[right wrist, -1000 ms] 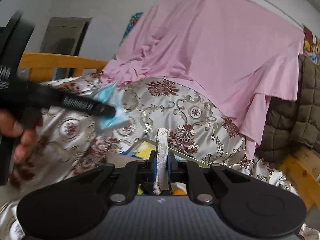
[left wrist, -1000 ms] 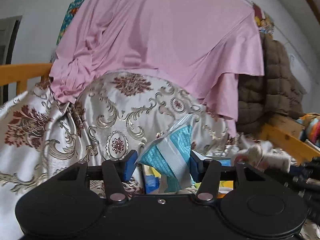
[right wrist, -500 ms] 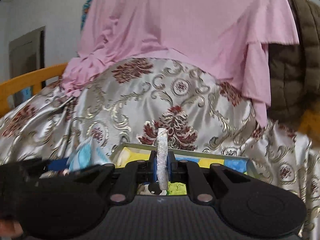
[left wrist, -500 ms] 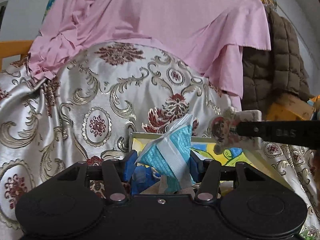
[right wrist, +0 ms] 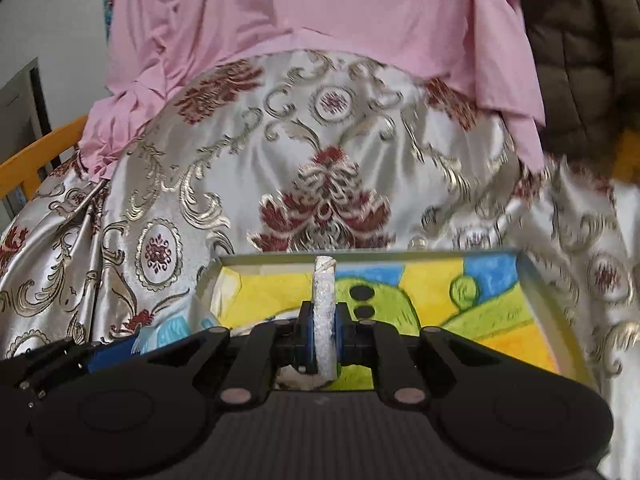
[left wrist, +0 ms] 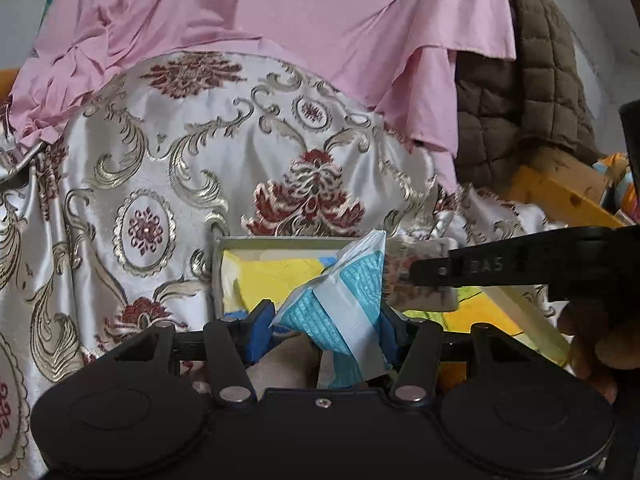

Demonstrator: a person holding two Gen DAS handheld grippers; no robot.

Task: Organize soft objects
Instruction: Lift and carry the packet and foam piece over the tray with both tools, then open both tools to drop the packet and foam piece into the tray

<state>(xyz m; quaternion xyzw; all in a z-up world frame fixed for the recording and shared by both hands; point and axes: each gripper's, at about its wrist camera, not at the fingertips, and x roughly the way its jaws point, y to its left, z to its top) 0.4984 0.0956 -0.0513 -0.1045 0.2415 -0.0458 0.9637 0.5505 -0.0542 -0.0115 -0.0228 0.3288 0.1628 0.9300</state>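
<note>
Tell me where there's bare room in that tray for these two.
The tray floor shows bare from the right tongs to its right wall and along the back rim. The left corner is crowded: the left tongs hold the blue packet there.

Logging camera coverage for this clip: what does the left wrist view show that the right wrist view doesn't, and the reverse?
Left wrist only: the flat face of the small packet held by the right hand-held gripper, and a wooden rail.
Right wrist only: the tray's painted floor with green hills, and that packet edge-on.
Both: the blue-and-white pouch in the left hand-held gripper, brocade cloth, pink sheet.
</note>
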